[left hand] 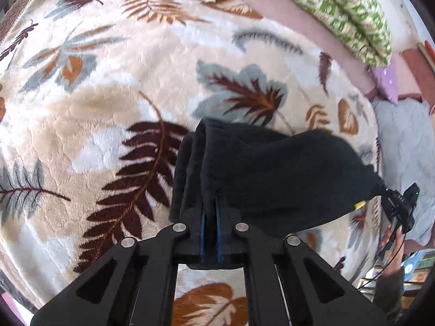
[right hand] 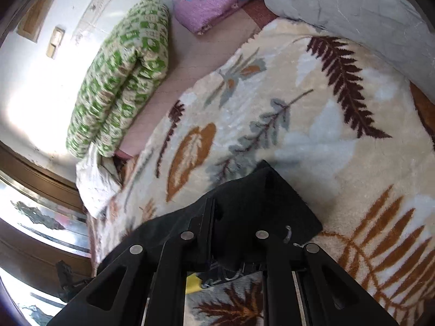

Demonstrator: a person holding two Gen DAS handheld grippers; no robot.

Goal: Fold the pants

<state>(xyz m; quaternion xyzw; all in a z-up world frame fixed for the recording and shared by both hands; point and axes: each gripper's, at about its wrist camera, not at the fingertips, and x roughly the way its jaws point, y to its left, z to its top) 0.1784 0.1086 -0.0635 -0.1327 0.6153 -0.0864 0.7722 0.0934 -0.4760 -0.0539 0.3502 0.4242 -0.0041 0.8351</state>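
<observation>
A: Count?

B: One pair of black pants [left hand: 261, 174], two grippers. One leaf-print blanket [left hand: 114, 103] under everything. Behind it: one green-patterned rolled quilt [right hand: 119, 81], one purple cushion [right hand: 214, 0], one grey pillow [right hand: 348, 8].

A: Left gripper?

B: Left gripper [left hand: 210, 217] is clamped on the pants; bunched folds sit between the blue pads, jaws nearly together. Cloth runs from there across to the right.

A: Right one?

B: Right gripper [right hand: 231, 225] is pinched on the other end of the pants, black fabric draped over its fingers. From the left wrist view it shows at the far right edge [left hand: 398, 203], a hand [left hand: 391, 241] on it.

A: Where are the pants?

B: Slung between the two grippers above the blanket. Can't tell if the sag touches it.
</observation>
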